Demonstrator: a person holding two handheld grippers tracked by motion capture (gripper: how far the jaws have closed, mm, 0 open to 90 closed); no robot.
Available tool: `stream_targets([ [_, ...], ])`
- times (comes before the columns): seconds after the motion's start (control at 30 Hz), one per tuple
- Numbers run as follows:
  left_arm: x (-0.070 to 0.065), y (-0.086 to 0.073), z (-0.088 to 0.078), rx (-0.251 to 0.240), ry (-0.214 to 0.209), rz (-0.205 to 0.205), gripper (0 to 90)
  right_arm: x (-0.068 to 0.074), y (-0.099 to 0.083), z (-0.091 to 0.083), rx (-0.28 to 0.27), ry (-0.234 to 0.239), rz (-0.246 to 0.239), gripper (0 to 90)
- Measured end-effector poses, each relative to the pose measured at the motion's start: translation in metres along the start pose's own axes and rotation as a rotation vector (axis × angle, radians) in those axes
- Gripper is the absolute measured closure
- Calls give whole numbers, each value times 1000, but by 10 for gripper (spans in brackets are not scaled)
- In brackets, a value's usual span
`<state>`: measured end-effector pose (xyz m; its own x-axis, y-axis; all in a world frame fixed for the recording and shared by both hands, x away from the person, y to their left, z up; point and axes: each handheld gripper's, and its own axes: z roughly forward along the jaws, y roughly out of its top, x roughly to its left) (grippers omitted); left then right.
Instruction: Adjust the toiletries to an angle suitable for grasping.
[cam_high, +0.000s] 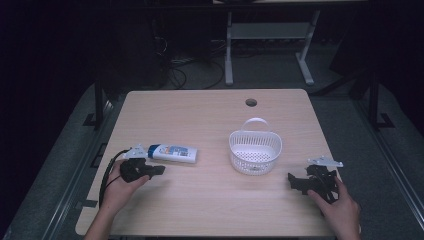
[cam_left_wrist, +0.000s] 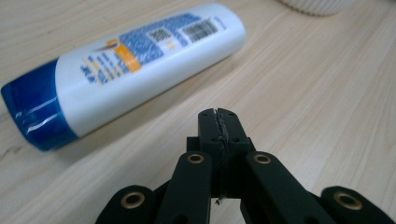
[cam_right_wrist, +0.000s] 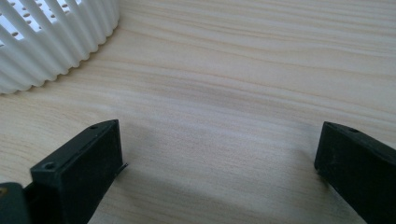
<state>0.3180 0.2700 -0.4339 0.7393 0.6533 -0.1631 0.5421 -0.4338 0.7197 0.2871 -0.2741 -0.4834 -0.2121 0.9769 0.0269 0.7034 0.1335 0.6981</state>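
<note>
Left gripper (cam_high: 159, 170) held low in the left hand (cam_high: 120, 187), jaws pressed flat together with nothing between, tips aimed toward the table's middle. Right gripper (cam_high: 291, 180) resting in the right hand (cam_high: 340, 205), jaws spread wide and empty, pointing left.

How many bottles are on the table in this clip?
1. The bottle lies on its side at the table's left, beside the left gripper. None shows in the basket, though its wall may hide part.

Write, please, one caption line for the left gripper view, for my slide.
Left gripper, jaws shut on nothing, beside a white bottle with a blue cap, lying on the wooden table.
</note>
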Motion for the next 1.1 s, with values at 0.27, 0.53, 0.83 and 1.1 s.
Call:
stream_targets([
  [0.27, 2, 14, 1, -13, -10, 6, 900, 0, 0, 0, 0, 0, 0, 4],
  [0.53, 7, 34, 3, -30, -16, 19, 900, 0, 0, 0, 0, 0, 0, 4],
  [0.83, 11, 52, 9, -33, -21, 26, 900, 0, 0, 0, 0, 0, 0, 4],
  [1.1, 15, 67, 18, -31, -31, 29, 900, 0, 0, 0, 0, 0, -1, 4],
])
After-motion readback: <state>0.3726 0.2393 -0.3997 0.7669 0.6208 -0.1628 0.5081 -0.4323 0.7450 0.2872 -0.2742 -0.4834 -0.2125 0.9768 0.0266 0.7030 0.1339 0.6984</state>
